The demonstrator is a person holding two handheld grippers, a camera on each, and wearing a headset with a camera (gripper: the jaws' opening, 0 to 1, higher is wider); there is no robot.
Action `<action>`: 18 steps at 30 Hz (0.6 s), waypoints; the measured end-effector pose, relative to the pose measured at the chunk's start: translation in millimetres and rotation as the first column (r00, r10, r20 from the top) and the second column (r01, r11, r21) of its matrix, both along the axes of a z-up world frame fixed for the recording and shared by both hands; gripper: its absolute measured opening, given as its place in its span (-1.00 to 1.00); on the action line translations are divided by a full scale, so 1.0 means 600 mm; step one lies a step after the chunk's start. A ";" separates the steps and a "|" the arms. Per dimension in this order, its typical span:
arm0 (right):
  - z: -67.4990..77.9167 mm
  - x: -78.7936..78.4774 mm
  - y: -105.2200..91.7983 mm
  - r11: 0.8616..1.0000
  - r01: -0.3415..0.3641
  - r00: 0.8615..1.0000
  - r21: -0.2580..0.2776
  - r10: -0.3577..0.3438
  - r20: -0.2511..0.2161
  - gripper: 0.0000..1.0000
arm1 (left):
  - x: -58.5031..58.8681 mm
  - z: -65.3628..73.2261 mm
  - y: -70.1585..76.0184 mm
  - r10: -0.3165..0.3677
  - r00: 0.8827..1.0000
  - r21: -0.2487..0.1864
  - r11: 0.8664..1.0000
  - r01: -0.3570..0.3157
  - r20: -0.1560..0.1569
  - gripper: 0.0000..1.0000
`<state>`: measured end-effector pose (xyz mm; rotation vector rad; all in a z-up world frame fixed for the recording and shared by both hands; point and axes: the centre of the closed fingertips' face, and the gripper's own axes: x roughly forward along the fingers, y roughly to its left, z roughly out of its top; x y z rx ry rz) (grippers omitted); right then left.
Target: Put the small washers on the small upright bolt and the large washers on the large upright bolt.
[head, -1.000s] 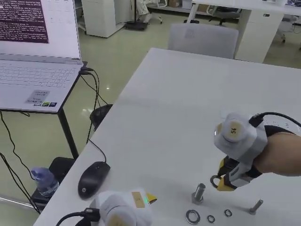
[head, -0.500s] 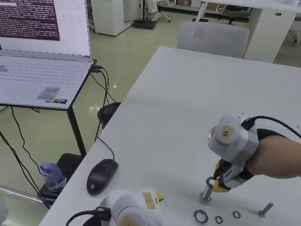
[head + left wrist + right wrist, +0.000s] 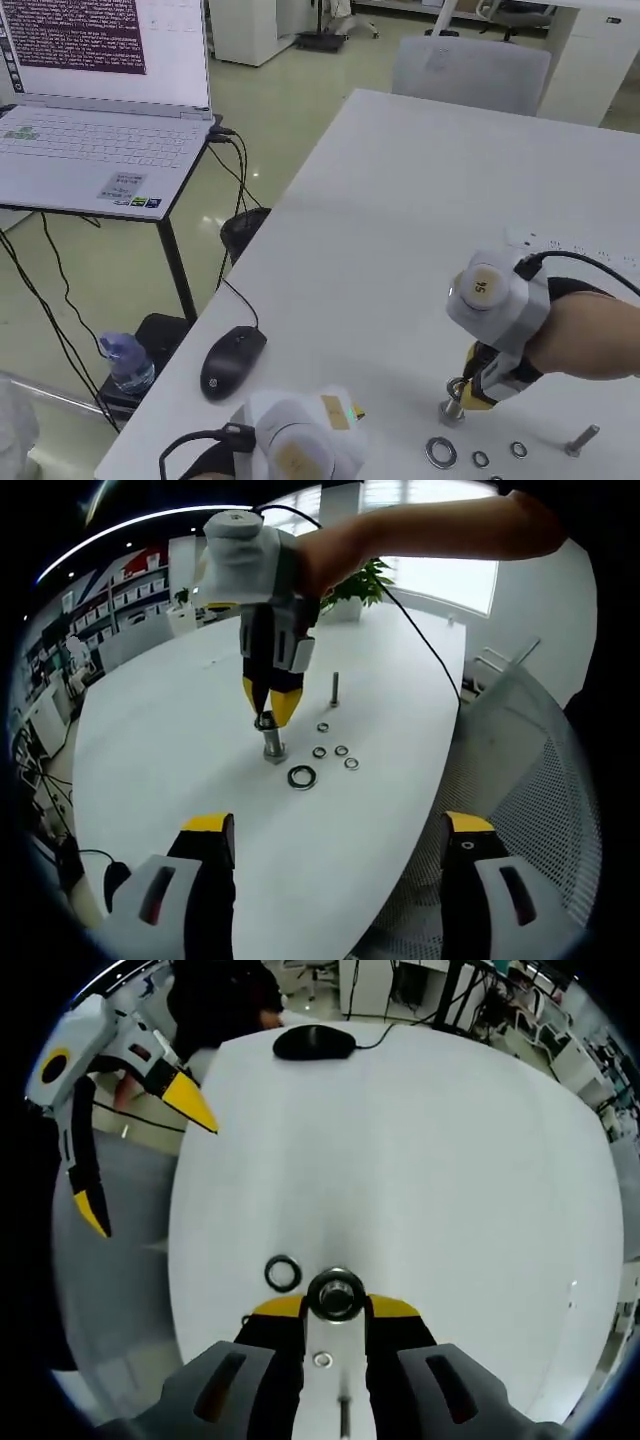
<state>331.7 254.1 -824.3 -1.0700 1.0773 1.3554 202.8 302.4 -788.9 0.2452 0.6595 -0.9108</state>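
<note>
As right gripper (image 3: 468, 392) has moved from beside large upright bolt (image 3: 450, 412) to directly above it, large washer (image 3: 335, 1295), pinched between closed jaws, now sits centred over bolt top, lower right of head view. Judged: ready for release. Loose below bolt: second large washer (image 3: 439, 453), small washers (image 3: 481, 459); small bolt (image 3: 580, 440) at far right. Jaws of left gripper (image 3: 338, 825) wide apart, empty, bottom of frame.
</note>
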 end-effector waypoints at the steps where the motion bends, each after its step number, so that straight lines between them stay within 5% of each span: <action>1: -0.002 0.001 -0.001 1.000 0.002 1.000 -0.002 -0.002 0.002 -0.55 | 0.000 0.000 0.001 0.000 1.000 0.002 1.000 0.000 0.000 0.68; 6: -0.018 0.002 -0.004 1.000 -0.001 1.000 -0.010 0.001 0.008 -0.55 | 0.005 0.012 -0.002 -0.002 1.000 0.001 1.000 0.002 0.019 0.67; 18: -0.052 0.005 -0.001 1.000 0.022 1.000 -0.019 -0.022 0.013 -0.54 | 0.001 0.004 -0.001 -0.007 1.000 0.006 1.000 0.007 0.007 0.66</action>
